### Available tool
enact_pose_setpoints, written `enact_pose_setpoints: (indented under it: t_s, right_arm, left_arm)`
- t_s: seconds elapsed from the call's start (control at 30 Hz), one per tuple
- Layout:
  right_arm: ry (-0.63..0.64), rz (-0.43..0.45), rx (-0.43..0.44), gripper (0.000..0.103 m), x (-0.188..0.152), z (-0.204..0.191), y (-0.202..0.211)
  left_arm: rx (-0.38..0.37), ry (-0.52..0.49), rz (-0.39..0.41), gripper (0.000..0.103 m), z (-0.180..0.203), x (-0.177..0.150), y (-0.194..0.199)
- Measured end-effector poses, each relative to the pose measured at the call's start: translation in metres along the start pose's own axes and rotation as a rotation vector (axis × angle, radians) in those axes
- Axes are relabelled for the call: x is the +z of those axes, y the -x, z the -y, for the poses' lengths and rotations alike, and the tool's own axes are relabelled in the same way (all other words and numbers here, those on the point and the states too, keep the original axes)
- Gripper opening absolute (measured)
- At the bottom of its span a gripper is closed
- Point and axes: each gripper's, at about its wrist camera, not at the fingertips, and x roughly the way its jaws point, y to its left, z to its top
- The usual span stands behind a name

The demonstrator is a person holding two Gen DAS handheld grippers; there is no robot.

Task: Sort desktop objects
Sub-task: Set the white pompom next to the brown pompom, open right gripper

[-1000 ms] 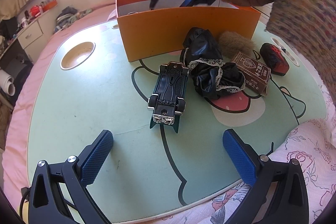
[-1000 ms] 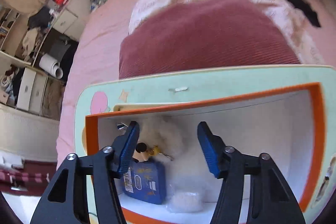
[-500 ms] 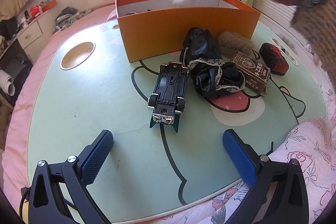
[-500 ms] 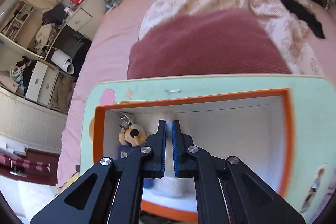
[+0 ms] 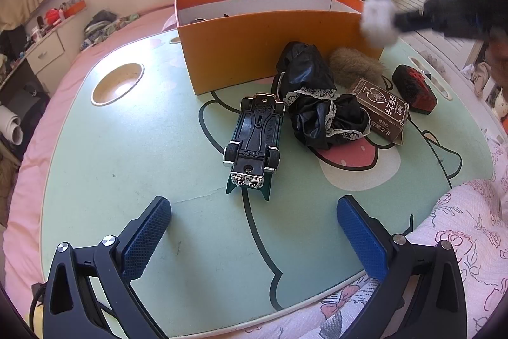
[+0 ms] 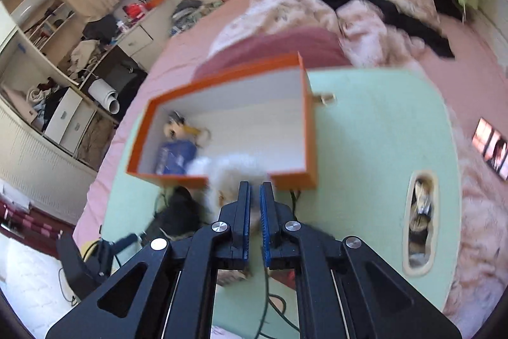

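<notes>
With a doll and a blue item already lying in the orange box (image 5: 270, 46), a white fluffy ball (image 5: 377, 21) is being held clamped in the right tongs (image 6: 255, 205) above the box's right end, while the upturned toy car (image 5: 254, 138), black cloth (image 5: 314, 104), card box (image 5: 381, 110) and others are being left unsorted on the tabletop (image 5: 127, 148) before the wide-open, empty left tongs (image 5: 254, 237).

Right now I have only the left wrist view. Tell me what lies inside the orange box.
Observer: At the left end of the orange box lie a blue pack and, behind it, a small plush figure. Both are blurred.
Operator: Report the other hand's grip.
Observer: The right hand-held gripper has its pads shut on the white fluffy ball.
Operator: Describe the rest of the box floor.
Observer: The right part of the box floor shows bare white.
</notes>
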Motion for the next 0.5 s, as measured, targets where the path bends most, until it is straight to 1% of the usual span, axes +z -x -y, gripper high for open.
enact_pose_setpoints:
  t_s: [0.03,0.1,0.17,0.2,0.23,0.3,0.4,0.43,0.5]
  right_arm:
    - [-0.01,-0.008,-0.014,0.007,-0.002,0.003,-0.005]
    - [-0.012,-0.007,-0.07,0.007,-0.006,0.01,-0.013]
    - [-0.017,0.025,-0.08,0.007,-0.011,0.015,-0.012]
    - [-0.021,0.052,-0.071,0.01,-0.015,0.017,-0.007]
    - [-0.021,0.093,-0.065,0.018,-0.022,0.017,0.001]
    - [-0.01,0.165,-0.073,0.026,-0.036,0.014,0.015]
    - [0.061,0.212,-0.086,0.027,-0.064,0.0,0.031]
    - [0.085,0.216,-0.089,0.027,-0.074,-0.005,0.033]
    - [0.149,0.196,-0.113,0.027,-0.097,-0.017,0.029]
  left_arm:
    - [0.0,0.0,0.0,0.103,0.0,0.0,0.0]
    - [0.0,-0.001,0.0,0.103,0.0,0.0,0.0]
    - [0.0,0.0,0.0,0.103,0.0,0.0,0.0]
    - [0.001,0.0,0.0,0.103,0.0,0.0,0.0]
    - [0.001,0.0,0.0,0.103,0.0,0.0,0.0]
    - [0.0,0.0,0.0,0.103,0.0,0.0,0.0]
    - [0.0,0.0,0.0,0.103,0.0,0.0,0.0]
    - [0.0,0.0,0.0,0.103,0.0,0.0,0.0]
    - [0.0,0.0,0.0,0.103,0.0,0.0,0.0]
